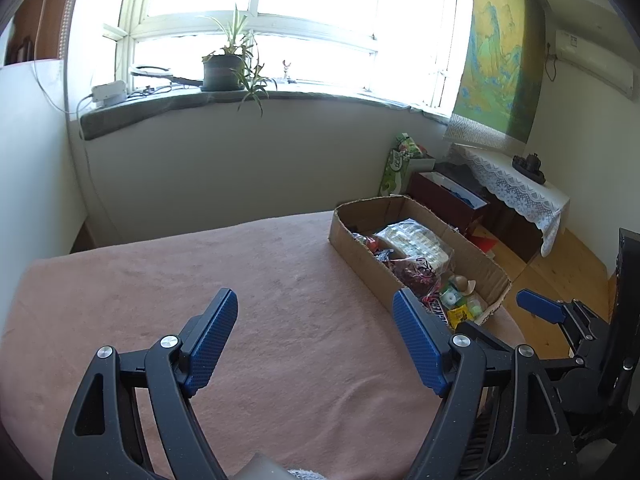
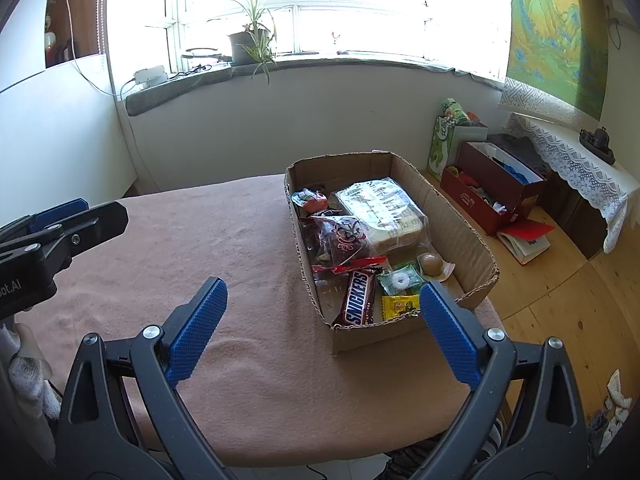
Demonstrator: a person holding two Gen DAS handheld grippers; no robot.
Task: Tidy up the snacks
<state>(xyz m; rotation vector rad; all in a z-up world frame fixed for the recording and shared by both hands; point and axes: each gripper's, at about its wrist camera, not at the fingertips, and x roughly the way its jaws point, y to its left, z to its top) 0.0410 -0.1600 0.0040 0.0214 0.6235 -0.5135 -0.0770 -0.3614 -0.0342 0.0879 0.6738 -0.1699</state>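
Left tool: my left tool (image 1: 314, 344) hangs released over the pink-brown cloth, blue pads spread wide, nothing between them.
Right tool: my right tool (image 2: 322, 330) is likewise released, pads wide apart and gripping nothing, its right pad just in front of the box's near right corner.
Table: the table (image 2: 248, 240) under both tools wears a salmon blanket; the stretch ahead of my left tool carries only the cloth.
Cardboard box: the cardboard box (image 2: 452, 220) sits ahead and a little right of my right tool, at the table's right edge; from my left tool it lies ahead and to the right (image 1: 476, 256).
Snickers bar: the Snickers bar (image 2: 357, 299) lies in the box's near end, closest to my right tool.
Yellow packet: a yellow packet (image 2: 400, 306) lies just right of the Snickers, against the near wall.
Green packet: a green packet (image 2: 400, 279) with a white ring sits just beyond the yellow one.
Red bag: a red bag (image 2: 342, 242) lies beyond the Snickers, mid-box.
Clear wrapped pack: a clear wrapped pack (image 2: 380, 210) fills the far half, right of the red bag.
Brown round sweet: a brown round sweet (image 2: 430, 264) rests right of the green packet.
Other tool seen: from my right tool, the left one juts in at the left edge.
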